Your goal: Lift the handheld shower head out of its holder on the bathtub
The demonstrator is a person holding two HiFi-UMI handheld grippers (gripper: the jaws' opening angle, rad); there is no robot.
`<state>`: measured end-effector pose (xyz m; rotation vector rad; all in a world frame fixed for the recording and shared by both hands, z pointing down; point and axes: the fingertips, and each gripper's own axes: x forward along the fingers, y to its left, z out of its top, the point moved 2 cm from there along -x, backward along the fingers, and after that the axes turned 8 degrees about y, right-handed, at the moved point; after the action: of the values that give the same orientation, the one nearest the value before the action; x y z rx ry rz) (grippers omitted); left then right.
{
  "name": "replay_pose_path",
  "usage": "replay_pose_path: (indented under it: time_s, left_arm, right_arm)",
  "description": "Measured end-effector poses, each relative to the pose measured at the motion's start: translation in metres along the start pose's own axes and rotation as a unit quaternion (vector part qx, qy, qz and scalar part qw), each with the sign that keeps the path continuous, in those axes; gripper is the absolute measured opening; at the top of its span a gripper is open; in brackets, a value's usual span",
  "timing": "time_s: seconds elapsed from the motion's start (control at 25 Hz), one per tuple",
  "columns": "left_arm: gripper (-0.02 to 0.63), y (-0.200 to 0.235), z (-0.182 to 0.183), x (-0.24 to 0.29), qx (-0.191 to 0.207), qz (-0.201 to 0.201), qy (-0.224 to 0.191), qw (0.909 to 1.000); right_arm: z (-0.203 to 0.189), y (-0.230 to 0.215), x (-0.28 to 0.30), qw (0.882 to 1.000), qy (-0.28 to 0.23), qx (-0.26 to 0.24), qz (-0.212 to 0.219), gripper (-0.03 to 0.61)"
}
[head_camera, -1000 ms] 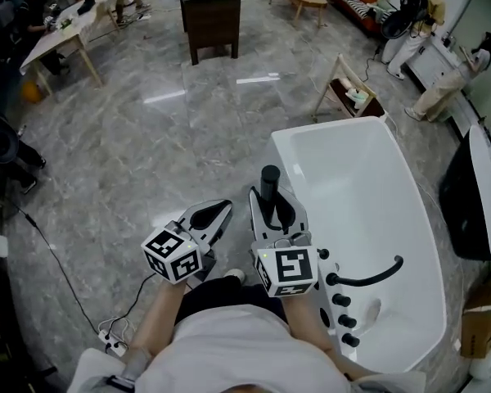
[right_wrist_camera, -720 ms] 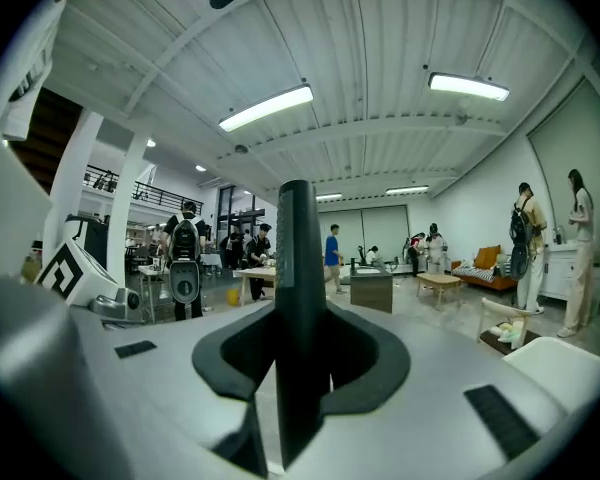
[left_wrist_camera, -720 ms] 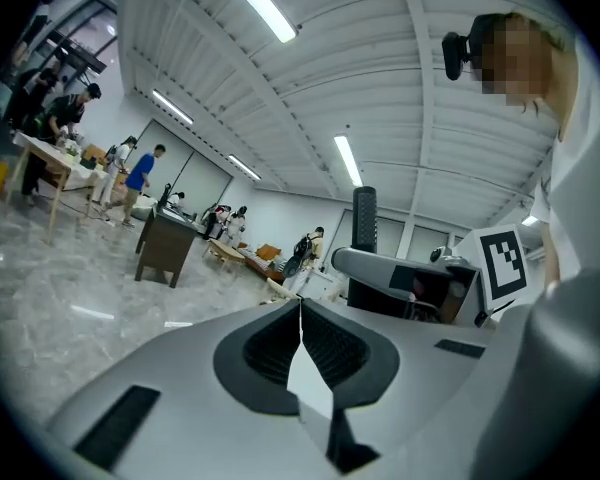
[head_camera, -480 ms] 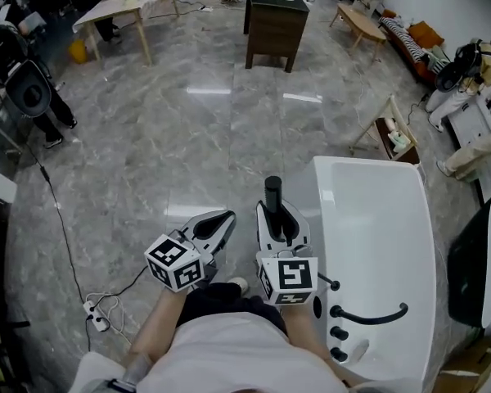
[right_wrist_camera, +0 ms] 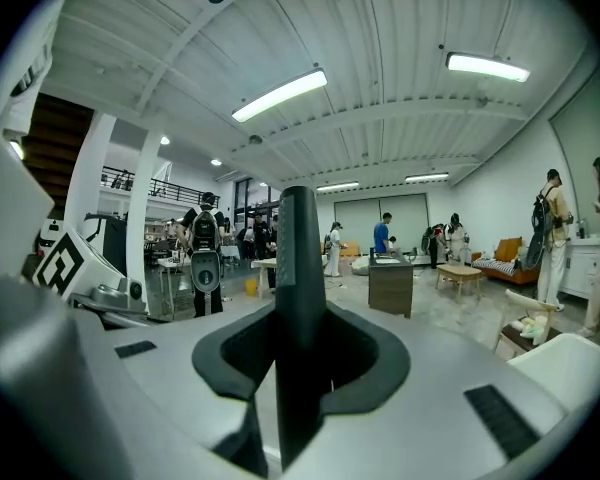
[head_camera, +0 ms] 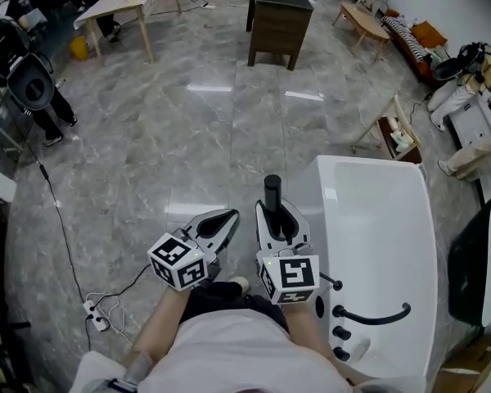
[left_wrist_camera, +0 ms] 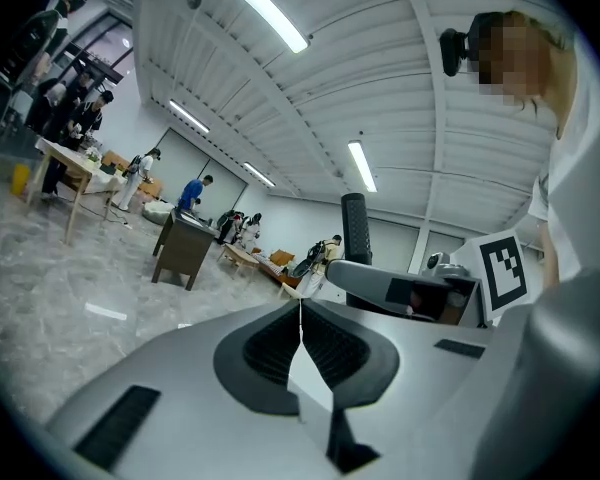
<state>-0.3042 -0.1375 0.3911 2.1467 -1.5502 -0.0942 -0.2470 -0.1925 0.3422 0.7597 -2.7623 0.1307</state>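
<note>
R grip: your right gripper [head_camera: 272, 209] is clenched on the shower head [head_camera: 272, 188], a black cylinder. It stands upright betw. the pads, top end well above the jaw tips.
R grip, own view: the dark shaft of the shower head [right_wrist_camera: 299, 248] fills the gap of the right gripper [right_wrist_camera: 300, 313], pads tight on both sides.
L grip: your left gripper [head_camera: 227, 216] is clenched w/ nothing in it. In its own view the left gripper [left_wrist_camera: 300, 305] has its pads meeting at the tips.
Shower head, place: off the bathtub [head_camera: 321, 195], in the air over the floor [head_camera: 188, 137], just outside the tub's long edge on your side.
Tub, inside: only smooth white basin shows.
Tub, near end rim: a curved black spout [head_camera: 376, 318] reaches over the basin. Round black knobs [head_camera: 341, 333] sit in a row by the near corner on your side.
Rack: a small wooden rack [head_camera: 390, 140] stands on the floor past the tub's far end. It holds a few small pale items, too small to ID.
Grips, relation: side by side, close but apart, both aimed away from you along the tub's long edge.
</note>
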Motion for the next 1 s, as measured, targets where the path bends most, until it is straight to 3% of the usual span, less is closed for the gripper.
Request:
replay_pose_path:
  time_s: [1.0]
  left_arm:
    - [0.012,-0.006,0.006,0.02,0.009,-0.039,0.011,0.9991]
  right_arm:
    - [0.001,-0.008,-0.008,1.0,-0.004,0.013,-0.015,0.124]
